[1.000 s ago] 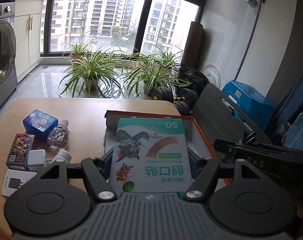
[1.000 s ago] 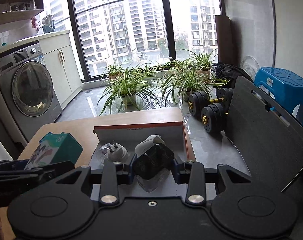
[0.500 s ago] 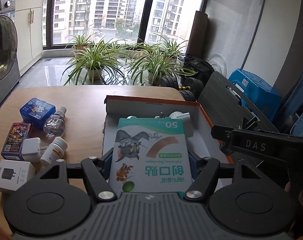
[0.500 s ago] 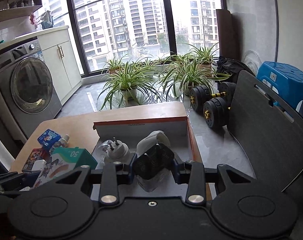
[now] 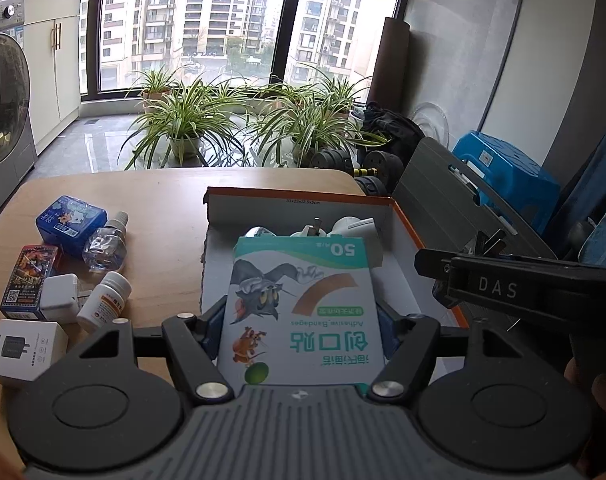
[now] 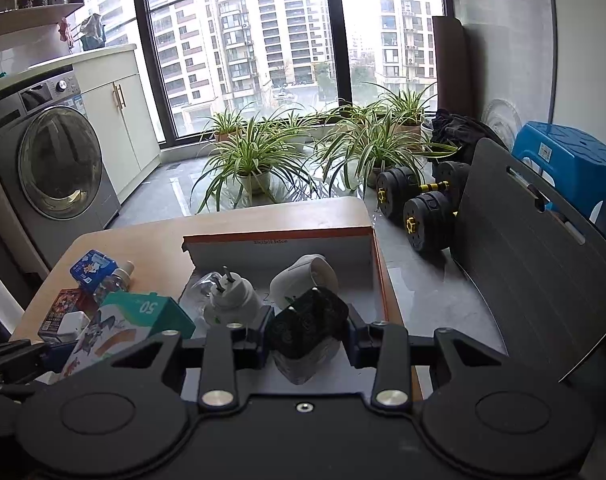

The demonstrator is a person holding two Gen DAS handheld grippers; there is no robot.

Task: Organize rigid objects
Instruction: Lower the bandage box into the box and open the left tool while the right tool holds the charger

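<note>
My left gripper is shut on a teal and white bandage box and holds it over the near part of the open orange-edged cardboard box. The bandage box also shows in the right wrist view. My right gripper is shut on a black plug adapter with a clear body, above the cardboard box. Inside the box lie a white plug and a white rounded device. The right gripper shows from the side in the left wrist view.
On the wooden table left of the box lie a blue tin, a clear bottle, a white pill bottle, a white charger, a card pack and a white carton. Dumbbells and plants stand beyond.
Both grippers have pulled back and risen a little, each still holding its object. More of the table and the cardboard box interior shows now.
</note>
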